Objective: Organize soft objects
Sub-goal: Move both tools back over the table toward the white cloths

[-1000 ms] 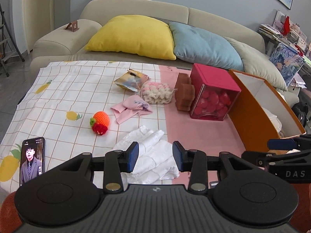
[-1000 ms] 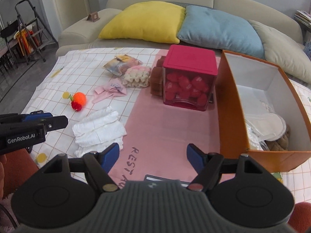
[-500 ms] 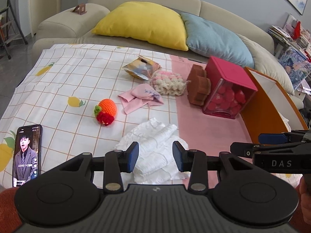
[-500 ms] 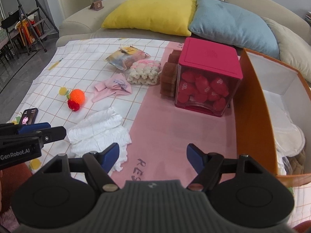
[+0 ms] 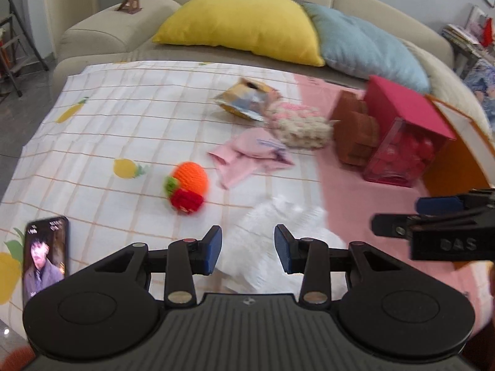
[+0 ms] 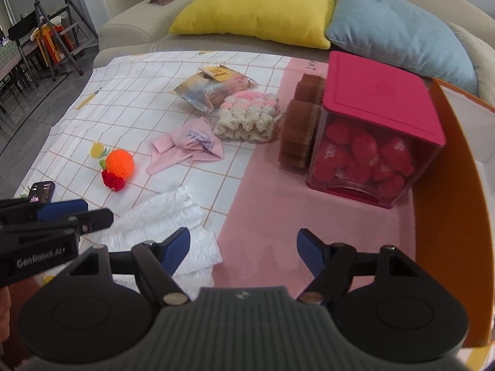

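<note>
Cloth pile [image 6: 161,219] low centre-left on the table [image 6: 263,204], in front of the left gripper [image 5: 247,249]. Knit fruit [image 6: 119,167] up-left of it, phone [image 6: 41,190] at the left edge. Small cloth [image 6: 185,147] mid-frame, knit pad [image 6: 247,117] just right of it, packet [image 6: 210,88] behind. Sponges [image 6: 300,126] touching the jar [image 6: 377,136]. Box [image 6: 448,204] at the right edge. Cushions [image 6: 256,9] on the sofa [image 6: 130,27] behind the table.
</note>
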`<state>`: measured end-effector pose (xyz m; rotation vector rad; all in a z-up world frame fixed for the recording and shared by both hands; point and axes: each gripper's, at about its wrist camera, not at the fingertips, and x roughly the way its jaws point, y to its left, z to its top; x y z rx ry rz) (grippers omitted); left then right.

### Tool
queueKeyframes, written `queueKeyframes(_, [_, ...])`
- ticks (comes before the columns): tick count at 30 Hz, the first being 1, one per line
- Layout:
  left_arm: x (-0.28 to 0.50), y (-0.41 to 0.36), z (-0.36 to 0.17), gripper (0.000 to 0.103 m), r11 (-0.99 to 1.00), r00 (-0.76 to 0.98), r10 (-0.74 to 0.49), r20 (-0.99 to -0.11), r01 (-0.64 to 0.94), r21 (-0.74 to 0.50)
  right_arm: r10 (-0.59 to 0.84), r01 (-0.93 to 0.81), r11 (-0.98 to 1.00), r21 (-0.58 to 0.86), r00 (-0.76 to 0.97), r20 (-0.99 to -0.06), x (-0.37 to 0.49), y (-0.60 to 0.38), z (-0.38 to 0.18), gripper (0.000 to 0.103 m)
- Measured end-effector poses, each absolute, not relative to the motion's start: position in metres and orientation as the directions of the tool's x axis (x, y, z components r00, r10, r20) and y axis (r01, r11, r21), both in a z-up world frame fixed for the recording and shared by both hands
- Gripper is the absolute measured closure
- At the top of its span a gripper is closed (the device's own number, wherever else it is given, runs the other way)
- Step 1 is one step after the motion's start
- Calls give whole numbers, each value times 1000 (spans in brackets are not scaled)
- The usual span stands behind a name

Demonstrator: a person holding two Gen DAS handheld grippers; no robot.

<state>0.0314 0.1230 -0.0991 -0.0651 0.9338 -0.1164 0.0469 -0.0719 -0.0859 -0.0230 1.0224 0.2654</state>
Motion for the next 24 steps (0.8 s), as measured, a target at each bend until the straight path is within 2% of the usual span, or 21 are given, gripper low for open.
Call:
queueKeyframes(4, [57, 138, -108, 54, 998, 589, -56, -806, 47, -35, 225, -250, 961, 115, 472, -853, 64, -61, -95, 28])
queueKeyframes(6, [69, 144, -111, 45, 999, 594, -32, -804, 44, -6, 231, -259, 959, 118, 467, -854, 73, -55, -98, 28])
queueKeyframes(7, [75, 146, -113, 43, 999, 594, -24, -804, 49, 6, 231, -259, 959, 118, 464, -855, 77, -53, -100, 28])
queueKeyframes(15, [103, 152, -138, 39, 995, 585, -10, -811, 85, 48, 268, -279, 947, 160, 409, -872, 85, -33, -111, 25])
queueKeyframes(17, [107, 153, -144, 41, 995, 570, -19, -821, 92, 41, 272, -274, 947, 170, 394, -878, 80, -31, -114, 22])
queueKeyframes(20, [107, 155, -148, 50, 994, 573, -40, -819, 104, 24, 281, -236, 950, 204, 361, -889, 74, -30, -120, 18])
queueKeyframes(24, [101, 157, -143, 52, 995, 581, -64, -812, 103, -4, 311, -171, 948, 268, 331, -891, 69, -29, -126, 7])
